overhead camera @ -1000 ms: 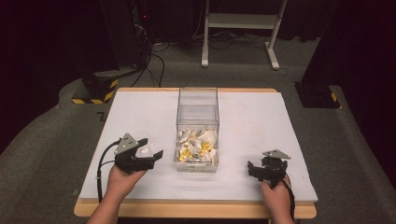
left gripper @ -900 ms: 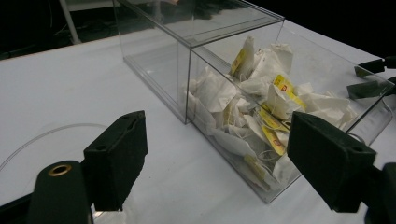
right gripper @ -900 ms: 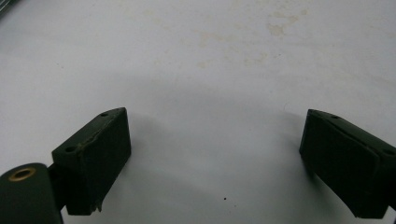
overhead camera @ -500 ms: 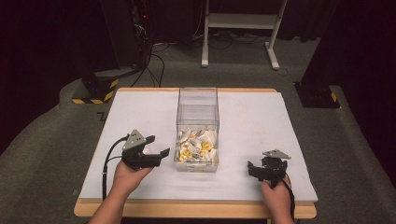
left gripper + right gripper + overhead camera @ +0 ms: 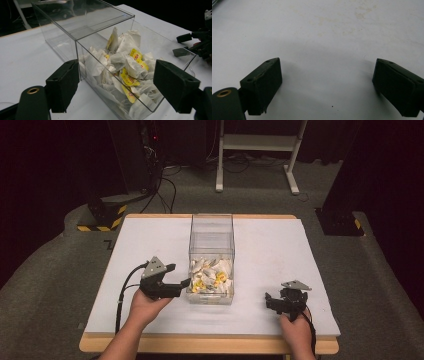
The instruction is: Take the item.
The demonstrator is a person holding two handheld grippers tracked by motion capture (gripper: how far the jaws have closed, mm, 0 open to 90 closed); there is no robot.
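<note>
My left gripper (image 5: 180, 283) sits just beside the near left corner of the clear box (image 5: 211, 232), jaws spread wide with nothing between them. In the left gripper view the box corner stands right between my two pads (image 5: 63, 87), not touched by either as far as I can tell. Tea bags (image 5: 126, 67) are piled in the near half of the box, white pouches with yellow tags; the far half looks bare. The box stands upright mid-table on the white tabletop (image 5: 145, 240), top open. My right gripper (image 5: 269, 301) rests low over the tabletop near the front right edge, well apart from the box, jaws wide apart, bare white surface between them in the right gripper view.
</note>
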